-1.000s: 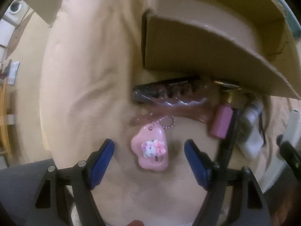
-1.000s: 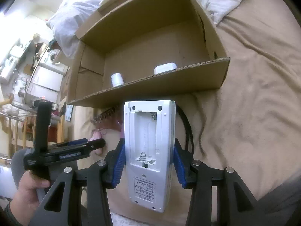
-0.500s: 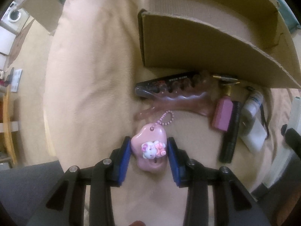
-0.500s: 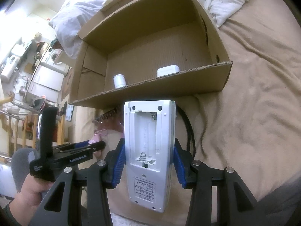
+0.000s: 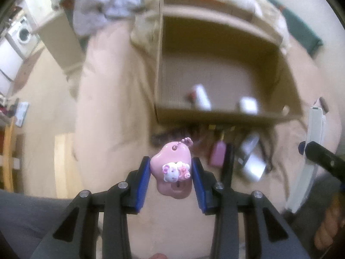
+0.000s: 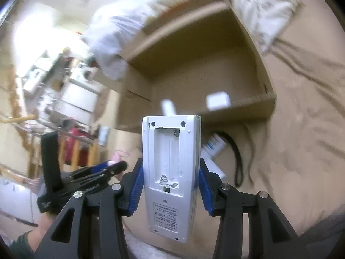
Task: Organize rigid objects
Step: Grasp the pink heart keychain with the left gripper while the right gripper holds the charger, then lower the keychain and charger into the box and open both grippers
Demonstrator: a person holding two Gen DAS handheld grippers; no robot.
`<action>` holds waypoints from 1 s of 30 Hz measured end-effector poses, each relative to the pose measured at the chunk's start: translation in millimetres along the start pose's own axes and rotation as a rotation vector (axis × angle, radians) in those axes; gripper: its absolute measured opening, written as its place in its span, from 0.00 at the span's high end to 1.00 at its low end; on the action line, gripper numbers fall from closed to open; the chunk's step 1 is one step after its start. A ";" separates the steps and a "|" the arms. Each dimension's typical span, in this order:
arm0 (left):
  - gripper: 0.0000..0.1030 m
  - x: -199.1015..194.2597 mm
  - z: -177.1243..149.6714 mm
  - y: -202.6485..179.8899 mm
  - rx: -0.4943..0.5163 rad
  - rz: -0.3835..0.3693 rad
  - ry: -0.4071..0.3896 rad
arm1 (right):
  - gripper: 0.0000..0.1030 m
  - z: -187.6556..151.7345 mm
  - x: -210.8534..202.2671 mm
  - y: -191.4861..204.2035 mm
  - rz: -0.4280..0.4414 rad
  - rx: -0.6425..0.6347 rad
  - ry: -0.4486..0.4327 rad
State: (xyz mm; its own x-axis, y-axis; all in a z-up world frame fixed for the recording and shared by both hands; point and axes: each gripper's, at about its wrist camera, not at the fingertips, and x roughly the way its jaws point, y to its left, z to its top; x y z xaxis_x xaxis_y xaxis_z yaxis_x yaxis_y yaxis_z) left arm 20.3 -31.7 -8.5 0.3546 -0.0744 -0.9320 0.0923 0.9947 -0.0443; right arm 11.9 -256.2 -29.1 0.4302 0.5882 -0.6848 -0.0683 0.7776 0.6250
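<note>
On the left, a pink charm (image 5: 172, 171) is pinched between the blue pads of the left gripper (image 5: 170, 180) and is held clear of the tan bedspread (image 5: 112, 99), short of the near wall of the cardboard box (image 5: 222, 116). Only the charm's mid-section is clamped, and its rounded, glossy sides give the pads little to bite on, so it could be squeezed out forward if the grip is eased or the gripper is jolted. Its bead chain (image 5: 186, 140) hangs loose toward the clutter below and could be snagged on the box edge as it is carried over.

In the middle, a white cylinder (image 6: 168, 107) and a white block (image 6: 217, 101) are already seen on the box floor; either could be struck or toppled by a careless drop.

On the right, a white device (image 6: 171, 172) with its battery bay exposed is clamped flat-sided in the right gripper (image 6: 170, 187). Much of its length projects ahead of the pads, so its front end could be knocked against the box wall. With both loads bound for one opening, a collision between the grippers is judged possible.
</note>
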 end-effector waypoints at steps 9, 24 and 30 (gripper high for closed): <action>0.67 -32.2 60.2 1.0 0.011 -0.040 -0.114 | 0.53 46.5 -28.6 16.8 0.083 -0.039 -0.090; 0.67 46.2 128.6 -32.3 0.097 -0.022 -0.060 | 0.53 124.0 18.8 -20.2 -0.051 -0.017 -0.082; 0.67 83.2 127.6 -36.8 0.119 -0.010 -0.002 | 0.53 123.6 42.6 -32.7 -0.089 -0.019 -0.041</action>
State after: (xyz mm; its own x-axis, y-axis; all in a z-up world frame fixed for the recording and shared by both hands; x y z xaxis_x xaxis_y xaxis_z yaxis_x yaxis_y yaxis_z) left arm 165.1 -83.4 -38.5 0.3552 -0.0842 -0.9310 0.2053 0.9786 -0.0101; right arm 143.8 -284.0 -32.4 0.4717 0.5072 -0.7213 -0.0454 0.8309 0.5546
